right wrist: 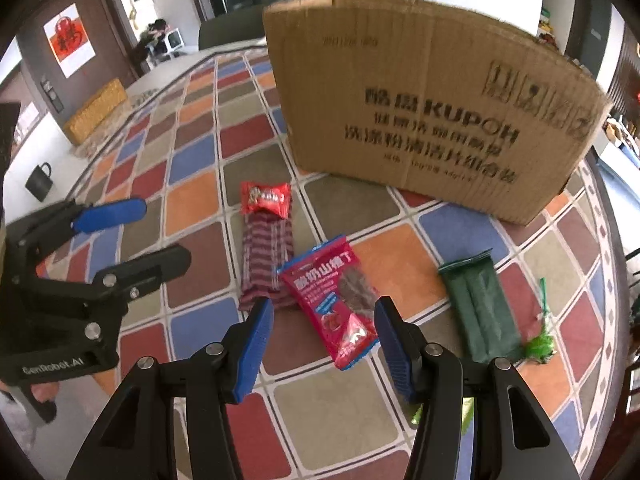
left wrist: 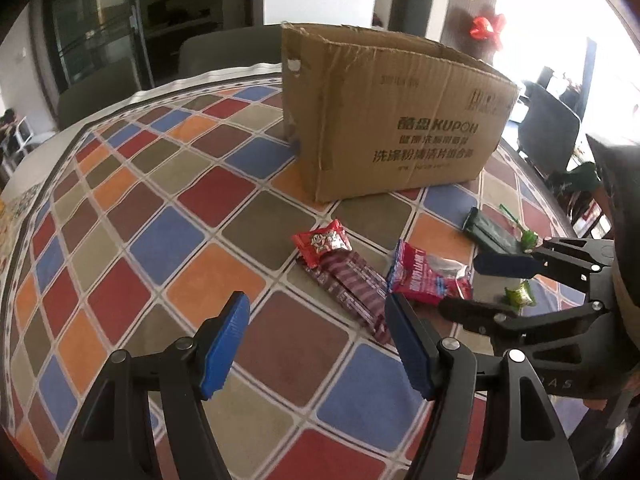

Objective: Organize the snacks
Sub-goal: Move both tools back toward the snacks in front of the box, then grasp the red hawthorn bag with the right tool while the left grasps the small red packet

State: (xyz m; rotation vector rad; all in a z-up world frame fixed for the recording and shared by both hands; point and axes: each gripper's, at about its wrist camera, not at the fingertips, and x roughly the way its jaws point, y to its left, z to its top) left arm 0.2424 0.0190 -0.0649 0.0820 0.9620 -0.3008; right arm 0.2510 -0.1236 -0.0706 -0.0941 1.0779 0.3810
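1. Landmark: the cardboard box (right wrist: 424,108) stands upright on the chequered tablecloth (right wrist: 200,208), open at the top; every snack lies loose on the cloth in front of its printed face, none inside it as far as can be seen.
2. Snacks, read from the box: a small red candy packet (right wrist: 266,197) lies nearest its left corner, resting on the far end of a striped maroon bar (right wrist: 267,264); a red snack pouch (right wrist: 334,302) lies just beside that bar, further from the box; a dark green packet (right wrist: 480,308) lies off the box's right end, with a green wrapped sweet (right wrist: 540,346) at its near end.
3. Right gripper (right wrist: 324,344): jaws part open, nothing held; the red snack pouch lies directly ahead between the finger lines, its long axis running roughly away from the box and slanting slightly across the jaw gap.
4. Left gripper (left wrist: 316,344): jaws wider apart, empty; the striped maroon bar lies ahead and right of its opening.
5. Judgement: the right gripper is the nearer to the pouch; closing across its short width looks the likely next grasp.
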